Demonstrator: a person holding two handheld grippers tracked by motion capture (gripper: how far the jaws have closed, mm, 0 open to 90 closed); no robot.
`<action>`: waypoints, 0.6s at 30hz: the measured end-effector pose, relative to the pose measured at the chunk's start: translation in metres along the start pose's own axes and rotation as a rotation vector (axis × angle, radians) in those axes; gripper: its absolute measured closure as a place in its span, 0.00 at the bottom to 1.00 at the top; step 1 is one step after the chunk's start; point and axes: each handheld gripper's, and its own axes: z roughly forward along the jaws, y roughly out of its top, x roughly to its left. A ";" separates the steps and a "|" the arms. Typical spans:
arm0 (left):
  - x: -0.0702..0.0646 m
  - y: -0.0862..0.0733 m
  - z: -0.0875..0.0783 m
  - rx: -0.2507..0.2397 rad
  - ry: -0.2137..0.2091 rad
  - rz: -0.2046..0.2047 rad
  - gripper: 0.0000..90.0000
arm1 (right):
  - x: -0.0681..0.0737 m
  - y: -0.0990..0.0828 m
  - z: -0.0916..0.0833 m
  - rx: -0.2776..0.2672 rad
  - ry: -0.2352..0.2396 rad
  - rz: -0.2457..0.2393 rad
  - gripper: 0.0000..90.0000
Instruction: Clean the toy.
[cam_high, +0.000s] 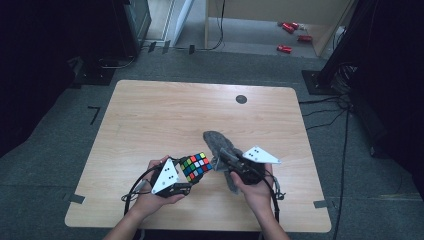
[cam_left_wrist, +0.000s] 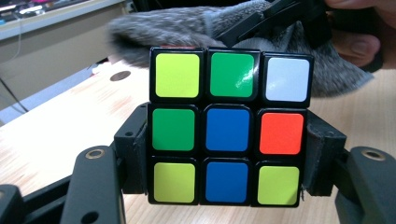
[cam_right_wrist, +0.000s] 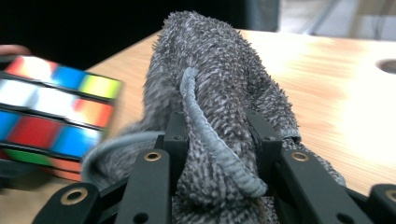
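Near table's front edge: two hand-held grippers meet over a light wood table (cam_high: 150, 115), seen from high view.
L gripper (cam_high: 186, 184): jaws clamped on a puzzle cube (cam_high: 196, 166), pads pressing its two opposite sides; cube sits upright btwn them, raised off the tabletop.
Cube, L gripper view: cube (cam_left_wrist: 226, 127) faces the camera square-on, w/ top row yellow-green, green, white; mid row green, blue, orange; bottom row yellow-green, blue, yellow-green.
R gripper (cam_high: 223, 159): jaws closed on a grey fuzzy cloth (cam_high: 218, 142), bunched btwn the pads; opening narrow, cloth squeezed.
Cloth, R gripper view: cloth (cam_right_wrist: 215, 93) rises from btwn the jaws as a thick roll, stitched hem running down its middle, far end lying on the table ahead of the jaws.
Cube vs cloth: cloth just beside cube's right side in high view; in L gripper view cloth (cam_left_wrist: 187, 28) hangs right behind cube's top row; contact can't be told.
Cube, R gripper view: cube (cam_right_wrist: 56, 112) blurred, left of the jaws, close to cloth.
Hands: left hand (cam_high: 150, 197) and right hand (cam_high: 257, 187) each wrapped round a gripper body, forearms coming in from table's near edge.
Beyond both grippers: dark round grommet (cam_high: 241, 99) in tabletop, well apart from cloth.
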 end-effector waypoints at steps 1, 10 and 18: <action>0.002 -0.001 0.000 0.003 0.002 -0.010 0.39 | -0.006 0.000 -0.001 0.011 -0.022 0.006 0.74; 0.020 -0.003 -0.006 -0.002 0.019 -0.143 0.39 | -0.038 -0.022 0.013 0.136 -0.140 0.008 0.71; 0.026 -0.005 -0.007 0.015 0.032 -0.186 0.39 | -0.047 -0.037 0.024 0.205 -0.162 0.003 0.61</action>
